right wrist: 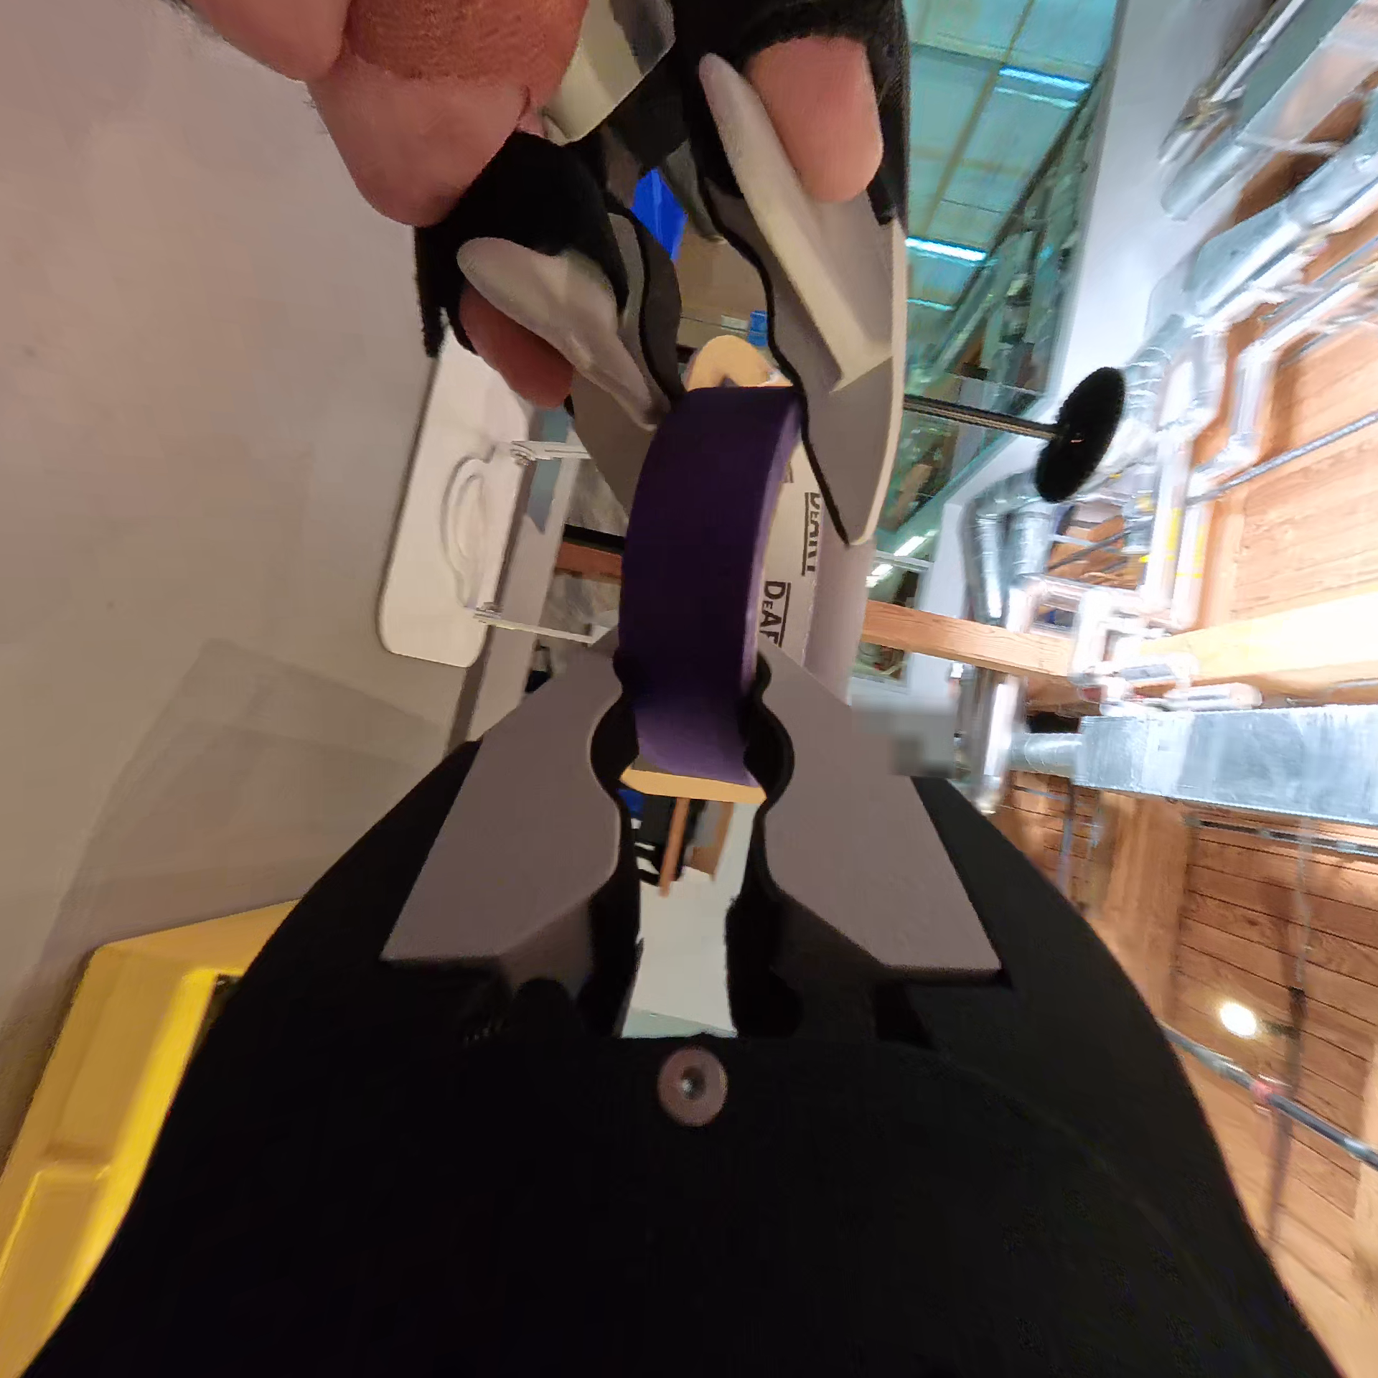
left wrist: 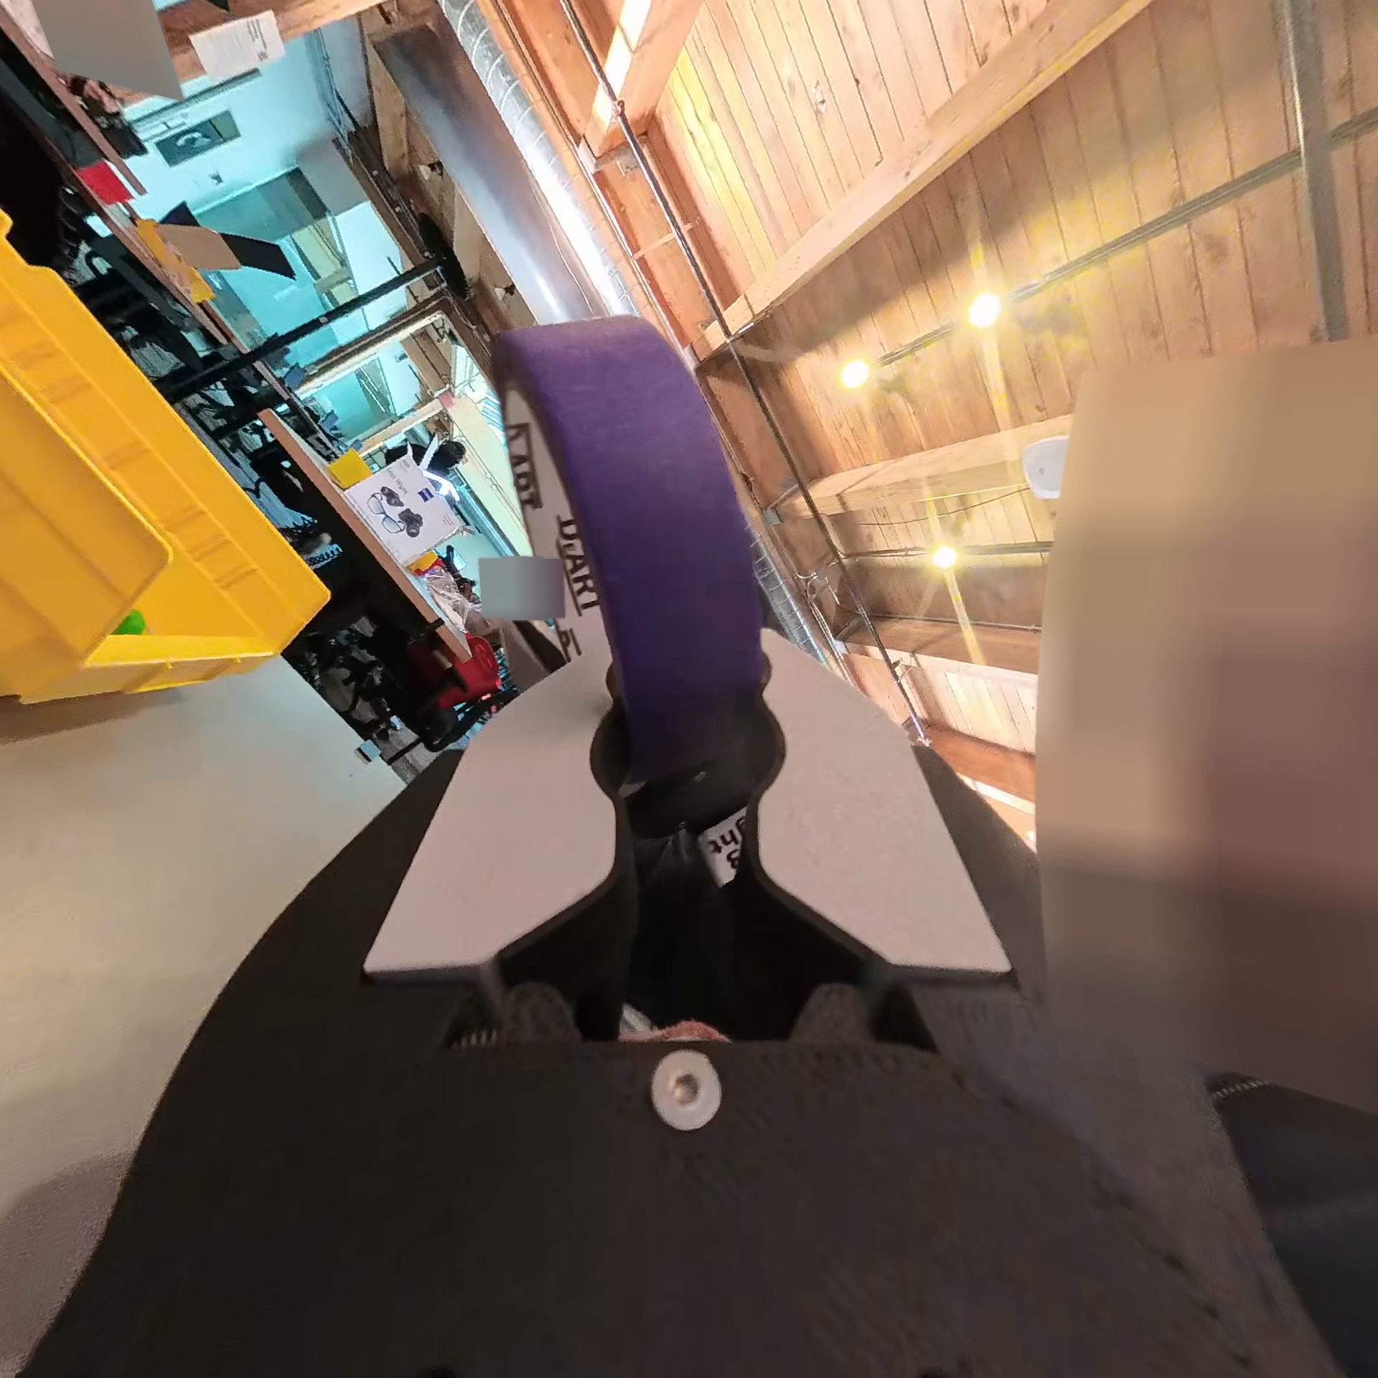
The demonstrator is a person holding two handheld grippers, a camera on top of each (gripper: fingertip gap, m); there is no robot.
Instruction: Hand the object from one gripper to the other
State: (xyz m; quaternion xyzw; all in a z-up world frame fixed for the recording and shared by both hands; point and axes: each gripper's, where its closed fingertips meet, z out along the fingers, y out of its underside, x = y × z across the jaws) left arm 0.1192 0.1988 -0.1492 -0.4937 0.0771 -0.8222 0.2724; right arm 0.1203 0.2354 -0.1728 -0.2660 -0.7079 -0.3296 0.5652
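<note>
A roll of purple tape (left wrist: 656, 522) with a white core is held up in the air, edge-on to both cameras. My left gripper (left wrist: 686, 664) is shut on its near rim. In the right wrist view my right gripper (right wrist: 690, 671) is shut on the near rim of the same roll (right wrist: 693, 567). There the left gripper (right wrist: 734, 507), held by a person's hand (right wrist: 417, 112), closes around the roll's far end. In the left wrist view only a dark part with a white label (left wrist: 727, 850) shows below the roll, so the right gripper is mostly hidden there.
A yellow plastic bin (left wrist: 149, 485) stands on the pale table (left wrist: 149, 895) to the left; it also shows in the right wrist view (right wrist: 112, 1118). A white tray with a clear stand (right wrist: 432, 559) lies farther off. Wooden ceiling beams and lamps fill the right side. Tip to tip, the grippers are about 4 cm apart.
</note>
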